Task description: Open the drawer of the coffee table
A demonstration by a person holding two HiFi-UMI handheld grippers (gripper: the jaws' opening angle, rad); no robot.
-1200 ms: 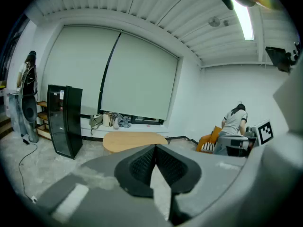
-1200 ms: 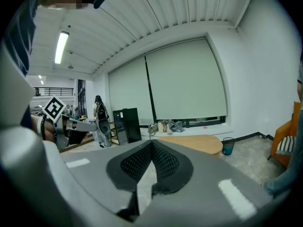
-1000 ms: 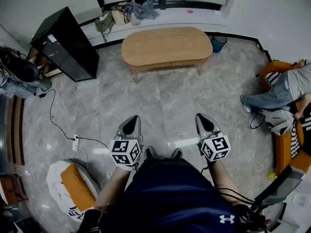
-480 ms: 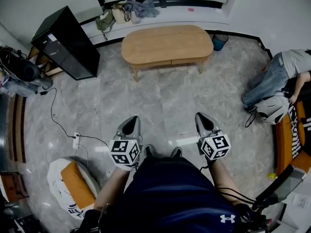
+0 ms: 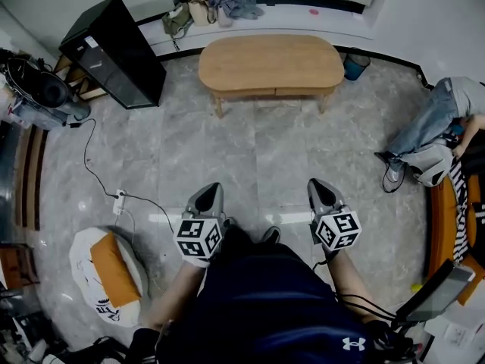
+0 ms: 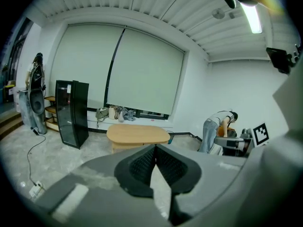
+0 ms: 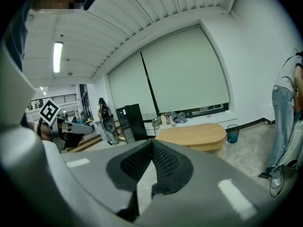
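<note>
The oval light-wood coffee table [image 5: 270,63] lies well ahead, its drawer [image 5: 303,92] facing here. The left hand-held gripper [image 5: 209,189] and right hand-held gripper [image 5: 316,185] are pressed together, empty, about equally far.

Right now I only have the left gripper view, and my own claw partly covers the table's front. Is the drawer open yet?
Observer: No. In the head view the drawer front looks flush under the top of the coffee table, with no gap showing.
Operator: What about the right claw?
Observer: The right claw is shut with nothing between its jaws.
Operator: Is there anything low beside me?
Observer: A white and orange cushion lies on the floor at your left, behind the left claw.
</note>
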